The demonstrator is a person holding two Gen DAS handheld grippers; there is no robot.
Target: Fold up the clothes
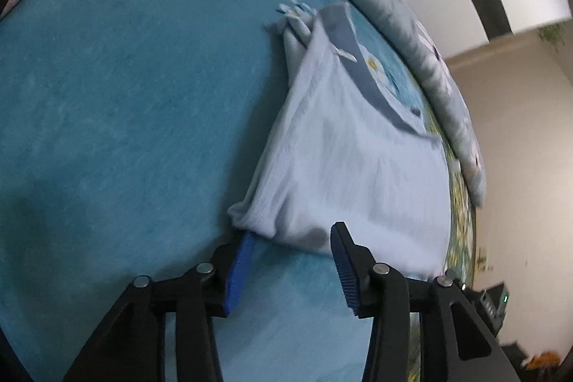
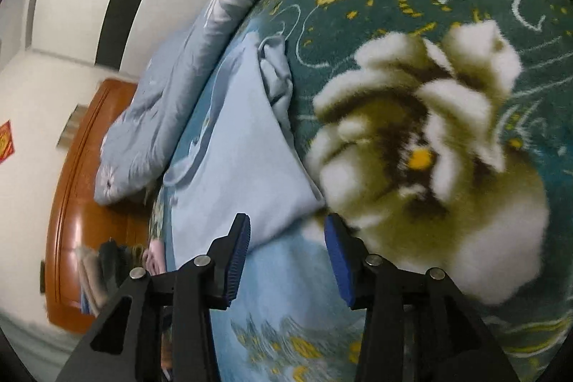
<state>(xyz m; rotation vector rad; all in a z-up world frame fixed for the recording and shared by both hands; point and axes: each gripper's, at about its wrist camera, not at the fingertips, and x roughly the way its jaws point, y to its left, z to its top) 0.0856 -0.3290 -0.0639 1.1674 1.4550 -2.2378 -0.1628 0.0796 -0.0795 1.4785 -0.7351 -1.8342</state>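
Garment [image 1: 343,160]: pale blue, partly folded, lying flat on the bed's teal blanket [image 1: 125,95]. In your left wrist view it runs from centre toward 2 o'clock, with a grey-blue band [image 1: 361,59] along its far edge and a bunched part [image 1: 293,24] at its 12 o'clock end. In your right wrist view the same garment [image 2: 243,160] sits left of centre, its crumpled end [image 2: 275,70] toward 12 o'clock.

Blanket, right wrist view: dark green ground with a large cream flower [image 2: 422,160] filling the 3 o'clock side; the garment's edge lies just beside that flower.

Quilt [image 1: 422,34]: grey with a floral print, rolled along the far side of the bed beyond the garment; from the right wrist it shows at 10 o'clock [image 2: 172,77].

Wooden door [image 2: 82,196]: orange-brown, at 8 o'clock in the right wrist view.

Your left hand-held gripper [image 1: 293,238]: jaws wide apart, holding nothing. The near corner of the garment lies between the blue pads [image 1: 240,271], at their tips.

Your right hand-held gripper [image 2: 286,228]: jaws wide apart, holding nothing. The garment's near corner reaches in between the tips. Whether either pad touches cloth, cannot tell.
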